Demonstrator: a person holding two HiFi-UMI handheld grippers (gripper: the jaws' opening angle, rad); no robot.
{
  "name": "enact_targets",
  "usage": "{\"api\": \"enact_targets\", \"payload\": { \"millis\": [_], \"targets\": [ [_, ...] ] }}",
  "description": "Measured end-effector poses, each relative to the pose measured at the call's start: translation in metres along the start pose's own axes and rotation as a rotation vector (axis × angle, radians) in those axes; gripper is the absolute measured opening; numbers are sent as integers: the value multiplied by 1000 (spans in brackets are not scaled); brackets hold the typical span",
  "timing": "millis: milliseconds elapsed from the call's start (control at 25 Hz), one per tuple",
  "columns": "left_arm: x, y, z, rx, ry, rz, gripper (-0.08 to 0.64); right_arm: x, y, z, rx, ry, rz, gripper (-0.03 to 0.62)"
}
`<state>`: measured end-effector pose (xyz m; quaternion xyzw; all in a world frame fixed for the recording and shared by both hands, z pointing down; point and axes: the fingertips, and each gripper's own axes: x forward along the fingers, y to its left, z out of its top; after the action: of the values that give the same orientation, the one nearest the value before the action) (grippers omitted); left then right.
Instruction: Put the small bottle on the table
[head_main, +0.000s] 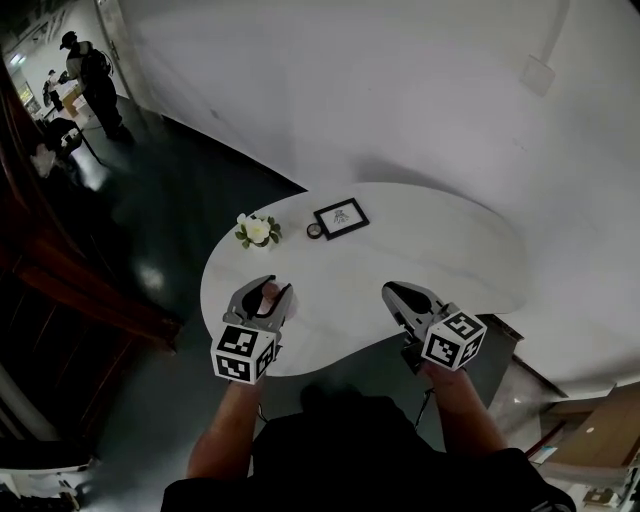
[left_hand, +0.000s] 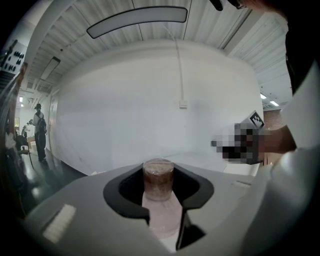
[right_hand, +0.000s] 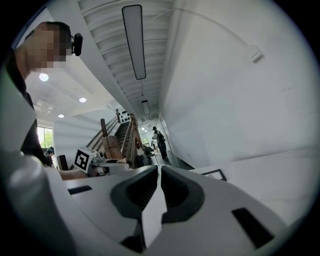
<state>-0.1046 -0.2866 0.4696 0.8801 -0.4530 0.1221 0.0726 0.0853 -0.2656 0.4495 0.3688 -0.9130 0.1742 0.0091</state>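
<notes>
Left gripper view shows the small, brown-capped, pale pink translucent bottle (left_hand: 158, 181) standing upright, pinched between the jaws of the left gripper (head_main: 268, 296), over the near left part of the white rounded bench (head_main: 440, 245). Whether it touches the bench I cannot tell. The right gripper (right_hand: 159, 172), jaws pressed together and empty, hovers alongside.

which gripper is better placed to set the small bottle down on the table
Left. The left gripper holds the small bottle between its jaws, over the near edge of the white table. The right gripper is shut and empty.
</notes>
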Motion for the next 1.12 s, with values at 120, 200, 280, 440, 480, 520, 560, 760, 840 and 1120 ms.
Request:
{"api": "enact_targets", "payload": {
  "millis": [120, 200, 280, 440, 480, 520, 560, 760, 840, 1120],
  "targets": [
    [-1, 11, -4, -2, -5, -11, 141, 15, 10, 2, -6, -3, 3, 12],
    [2, 15, -9, -13, 1, -19, 141, 20, 16, 0, -6, 6, 8, 12],
    [6, 18, -15, -29, 13, -25, 141, 24, 15, -4, -1, 22, 7, 12],
    [22, 25, -24, -39, 43, -26, 141, 35, -2, -8, 18, 35, 9, 12],
    [28, 26, -26, -42, 51, -24, 141, 39, -7, -9, 23, 36, 11, 12],
    [34, 27, -28, -47, 58, -22, 141, 43, -13, -9, 30, 39, 15, 12],
    [41, 27, -29, -53, 64, -23, 140, 46, -18, -9, 34, 43, 19, 12],
    [74, 25, -37, -74, 96, -27, 141, 60, -43, -7, 51, 58, 46, 12],
    [88, 25, -42, -82, 106, -26, 141, 65, -52, -9, 59, 67, 56, 12],
    [129, 23, -61, -90, 157, -30, 140, 76, -75, -20, 93, 101, 78, 12]
  ]
}}
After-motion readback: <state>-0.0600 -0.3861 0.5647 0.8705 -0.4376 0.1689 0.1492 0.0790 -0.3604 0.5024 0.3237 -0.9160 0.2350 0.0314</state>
